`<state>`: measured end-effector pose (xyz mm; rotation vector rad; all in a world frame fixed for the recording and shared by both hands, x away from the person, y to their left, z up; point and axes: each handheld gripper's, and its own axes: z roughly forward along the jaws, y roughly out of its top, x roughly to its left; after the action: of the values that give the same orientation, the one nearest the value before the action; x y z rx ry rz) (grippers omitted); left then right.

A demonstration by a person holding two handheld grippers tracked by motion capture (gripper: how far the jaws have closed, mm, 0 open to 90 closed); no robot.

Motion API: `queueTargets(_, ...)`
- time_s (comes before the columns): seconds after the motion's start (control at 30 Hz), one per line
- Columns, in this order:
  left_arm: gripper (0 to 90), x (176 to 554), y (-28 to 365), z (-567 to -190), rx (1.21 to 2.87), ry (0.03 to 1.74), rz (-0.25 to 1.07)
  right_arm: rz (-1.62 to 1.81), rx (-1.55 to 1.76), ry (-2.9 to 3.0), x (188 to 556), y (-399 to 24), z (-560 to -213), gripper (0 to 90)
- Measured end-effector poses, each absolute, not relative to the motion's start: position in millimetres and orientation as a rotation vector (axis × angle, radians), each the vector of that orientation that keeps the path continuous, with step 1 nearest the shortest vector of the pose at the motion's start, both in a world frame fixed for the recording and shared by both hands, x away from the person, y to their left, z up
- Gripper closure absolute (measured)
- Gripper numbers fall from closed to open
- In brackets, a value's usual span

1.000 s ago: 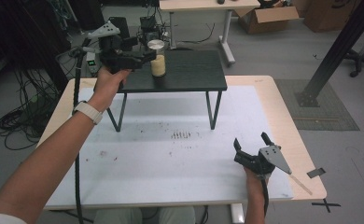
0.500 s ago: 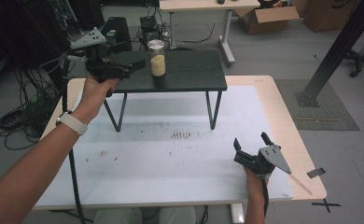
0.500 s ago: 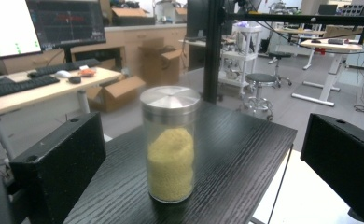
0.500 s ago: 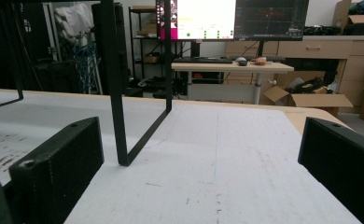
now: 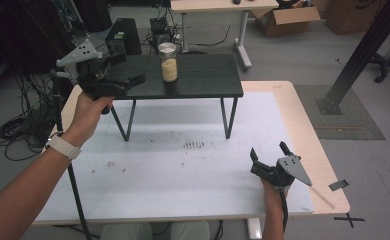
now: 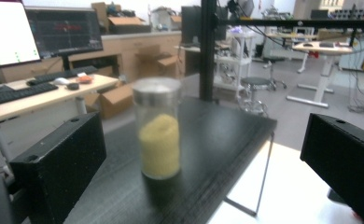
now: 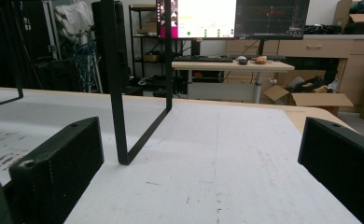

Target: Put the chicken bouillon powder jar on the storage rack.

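A clear jar (image 5: 168,62) with a silver lid, half full of yellow grains, stands upright on a small black stand (image 5: 203,80). My left gripper (image 5: 135,79) hovers at the stand's left end, a short way left of the jar, and is open. In the left gripper view the jar (image 6: 159,128) stands ahead, slightly blurred, and the left gripper (image 6: 203,140) has its jaws wide apart with nothing between them. My right gripper (image 5: 270,157) rests low near the front right of the white table (image 5: 183,170), open and empty.
The stand's thin black legs (image 7: 124,93) rise from the white table ahead of my right gripper (image 7: 199,135). Small dark specks (image 5: 195,145) lie mid-table. Desks, monitors, boxes and cables fill the room beyond.
My left gripper has drawn back to the left and toward the person, away from the jar. The jar and my right gripper have stayed put.
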<state>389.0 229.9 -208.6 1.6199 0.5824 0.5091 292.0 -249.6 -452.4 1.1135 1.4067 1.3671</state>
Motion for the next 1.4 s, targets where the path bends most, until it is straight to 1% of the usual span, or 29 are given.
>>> queueTargets(0.1, 0.8, 384.2, 231.9, -210.8, 1.619, 0.576, 0.521, 1.366, 1.113, 1.408, 292.0, -249.5, -452.4, 0.0)
queueTargets(0.47, 0.5, 364.0, 248.4, -222.9, 1.635, 0.564, 0.500, 1.363, 1.114, 1.413, 292.2, -249.3, -452.2, 0.0)
queueTargets(0.6, 1.2, 356.2, 256.5, -228.9, 1.614, 0.569, 0.504, 1.363, 1.114, 1.411, 292.2, -249.2, -452.3, 0.0)
queueTargets(1.07, 1.3, 336.7, 288.8, -270.7, 1.564, 0.649, 0.493, 1.364, 1.113, 1.409, 291.9, -249.2, -452.4, 0.0)
queueTargets(1.4, 1.1, 323.5, 309.6, -303.9, 1.552, 0.683, 0.530, 1.366, 1.110, 1.410, 291.8, -249.2, -452.4, 0.0)
